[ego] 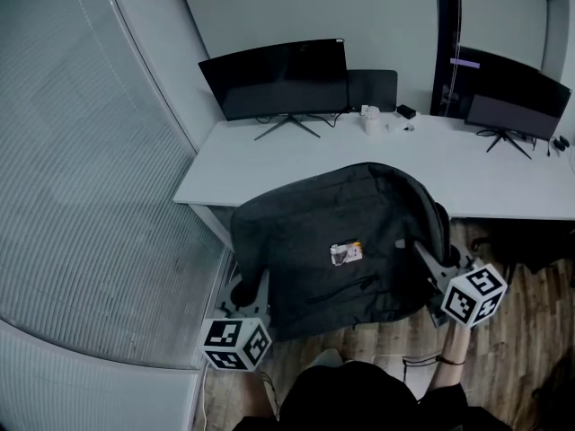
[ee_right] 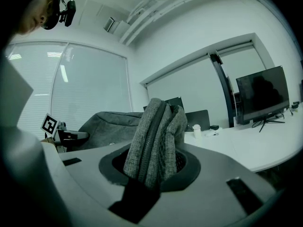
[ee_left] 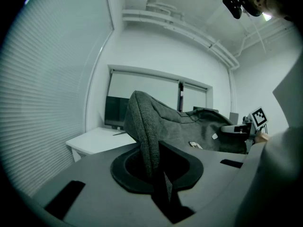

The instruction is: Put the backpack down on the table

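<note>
Grey backpack hangs between the two grippers, its far edge overlapping the near edge of the white table; whether they touch there cannot be told. Left gripper jaws pinch a thin fold of its side. Right gripper jaws pinch a thicker, zippered bunch. The underside is hidden. Beyond the jaws, bare tabletop lies open up to the monitors.

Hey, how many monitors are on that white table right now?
2 for sure: the wide monitor at the left of the table, the right monitor at its far end. A smaller dark panel between them may be a third.
</note>
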`<state>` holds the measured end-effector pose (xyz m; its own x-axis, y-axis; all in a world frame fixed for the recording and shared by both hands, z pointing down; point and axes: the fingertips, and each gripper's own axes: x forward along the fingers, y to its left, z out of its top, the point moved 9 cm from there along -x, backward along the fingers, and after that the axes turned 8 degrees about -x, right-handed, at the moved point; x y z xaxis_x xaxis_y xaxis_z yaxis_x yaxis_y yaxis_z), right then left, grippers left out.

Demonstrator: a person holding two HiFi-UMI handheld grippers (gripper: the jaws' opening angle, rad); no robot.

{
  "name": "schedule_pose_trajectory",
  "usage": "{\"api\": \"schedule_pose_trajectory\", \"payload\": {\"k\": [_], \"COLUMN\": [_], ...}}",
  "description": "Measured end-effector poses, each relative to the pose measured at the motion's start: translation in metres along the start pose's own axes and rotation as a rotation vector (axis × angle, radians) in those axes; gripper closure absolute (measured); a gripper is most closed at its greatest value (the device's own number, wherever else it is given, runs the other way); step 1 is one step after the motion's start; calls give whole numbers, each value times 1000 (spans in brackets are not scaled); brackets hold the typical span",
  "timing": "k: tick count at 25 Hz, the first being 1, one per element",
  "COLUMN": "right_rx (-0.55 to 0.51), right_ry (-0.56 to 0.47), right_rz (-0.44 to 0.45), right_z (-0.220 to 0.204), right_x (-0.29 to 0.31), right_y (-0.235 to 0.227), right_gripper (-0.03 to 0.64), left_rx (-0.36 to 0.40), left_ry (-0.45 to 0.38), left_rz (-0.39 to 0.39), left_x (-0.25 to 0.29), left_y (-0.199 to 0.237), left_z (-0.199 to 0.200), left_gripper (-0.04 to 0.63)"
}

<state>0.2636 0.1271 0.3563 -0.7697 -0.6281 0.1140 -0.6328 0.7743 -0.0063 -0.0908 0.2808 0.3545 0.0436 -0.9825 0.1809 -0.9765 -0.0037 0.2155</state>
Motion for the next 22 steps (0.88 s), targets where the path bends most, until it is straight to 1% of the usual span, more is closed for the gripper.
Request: {"api": "schedule_pose_trajectory", "payload": {"k": [4, 13, 16, 20, 22], "right_rx": [7, 11, 14, 16, 16], "right_ry": [14, 34, 41, 57, 52], "right_rz": [0, 3, -9, -34, -38], "right_z": [-5, -10, -11, -1, 1], "right_x": [-3, 27, 49, 104, 111], "right_y": [-3, -10, -17, -31, -32], "right_gripper": [508, 508, 508, 508, 508], "left_rx": [-8, -22, -24, -33, -31], "left_ry": [14, 30, 37, 54, 50], "left_rz": [4, 11, -2, -28, -35], "left_x": [0, 24, 47, 100, 107], "left_y": [-5, 15, 30, 68, 73], "left_z": [-4, -6, -3, 15, 18], "left_gripper": [546, 546, 546, 546, 546]}}
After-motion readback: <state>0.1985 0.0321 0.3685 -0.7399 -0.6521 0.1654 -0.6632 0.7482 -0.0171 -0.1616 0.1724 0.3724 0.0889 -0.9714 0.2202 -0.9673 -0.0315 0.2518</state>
